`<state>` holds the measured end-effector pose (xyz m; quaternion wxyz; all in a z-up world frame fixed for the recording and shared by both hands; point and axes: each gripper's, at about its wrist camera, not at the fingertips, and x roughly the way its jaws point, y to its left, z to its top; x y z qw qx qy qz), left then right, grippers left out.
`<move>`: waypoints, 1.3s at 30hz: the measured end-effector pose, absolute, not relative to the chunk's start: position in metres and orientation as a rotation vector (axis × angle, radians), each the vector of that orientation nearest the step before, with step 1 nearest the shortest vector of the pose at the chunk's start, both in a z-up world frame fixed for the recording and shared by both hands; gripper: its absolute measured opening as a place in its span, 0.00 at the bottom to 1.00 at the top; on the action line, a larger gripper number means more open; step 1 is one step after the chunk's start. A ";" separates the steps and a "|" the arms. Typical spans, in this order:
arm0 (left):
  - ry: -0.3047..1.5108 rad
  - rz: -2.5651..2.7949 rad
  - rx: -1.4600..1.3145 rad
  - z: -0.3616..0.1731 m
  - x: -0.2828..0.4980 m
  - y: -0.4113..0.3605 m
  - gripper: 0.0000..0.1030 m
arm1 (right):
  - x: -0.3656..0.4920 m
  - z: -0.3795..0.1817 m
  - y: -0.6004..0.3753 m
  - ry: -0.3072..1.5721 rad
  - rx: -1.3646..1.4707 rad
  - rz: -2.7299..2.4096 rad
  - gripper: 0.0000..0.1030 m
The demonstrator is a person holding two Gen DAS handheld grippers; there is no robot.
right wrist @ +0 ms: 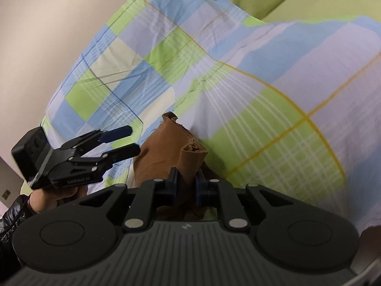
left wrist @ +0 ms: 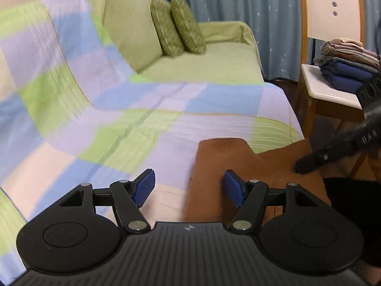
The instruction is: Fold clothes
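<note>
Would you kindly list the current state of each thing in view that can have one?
Left gripper: open, holding nothing, beside the garment.
Right gripper: shut on the brown garment.
Brown garment: partly folded, bunched at the grasp, lying on the checked sheet.
Stack of clothes: folded, piled on the chair.
Two green cushions: upright, leaning against the sofa back.
</note>
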<state>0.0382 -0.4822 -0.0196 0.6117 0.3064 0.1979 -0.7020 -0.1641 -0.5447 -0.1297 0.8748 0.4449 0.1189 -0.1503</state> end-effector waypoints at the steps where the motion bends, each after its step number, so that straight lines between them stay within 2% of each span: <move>1: 0.470 -1.608 0.725 -0.024 0.039 -0.485 0.58 | -0.164 -0.130 -0.545 0.248 0.927 -0.317 0.11; 2: 0.479 -1.584 0.760 -0.030 0.039 -0.490 0.52 | -0.163 -0.131 -0.545 0.248 0.926 -0.320 0.11; 11: 0.541 -1.436 0.676 -0.049 0.053 -0.482 0.55 | -0.158 -0.138 -0.548 0.249 0.910 -0.347 0.09; 14: 0.533 -1.370 0.649 -0.050 0.057 -0.478 0.49 | -0.159 -0.137 -0.549 0.232 0.913 -0.355 0.10; 17: 0.509 -1.324 0.661 -0.047 0.062 -0.466 0.49 | -0.160 -0.136 -0.550 0.247 0.907 -0.367 0.10; 18: 0.499 -1.314 0.664 -0.046 0.063 -0.463 0.49 | -0.160 -0.135 -0.550 0.247 0.908 -0.375 0.14; 20: 0.421 -1.349 0.673 -0.036 0.056 -0.447 0.49 | -0.167 -0.129 -0.550 0.235 0.889 -0.403 0.22; 24: 0.247 -1.455 0.778 -0.019 0.020 -0.419 0.51 | -0.178 -0.119 -0.550 0.238 0.807 -0.387 0.22; 30: 0.098 -1.573 0.908 -0.015 -0.046 -0.403 0.52 | -0.182 -0.114 -0.527 0.388 0.607 -0.299 0.22; 34: 0.117 -1.602 0.934 -0.020 -0.064 -0.414 0.52 | -0.178 -0.110 -0.507 0.427 0.458 -0.259 0.22; 37: 0.204 -1.594 0.930 -0.026 -0.056 -0.429 0.55 | -0.176 -0.104 -0.493 0.436 0.342 -0.206 0.22; 39: 0.249 -1.577 0.944 -0.033 -0.047 -0.439 0.56 | -0.173 -0.103 -0.493 0.435 0.341 -0.193 0.28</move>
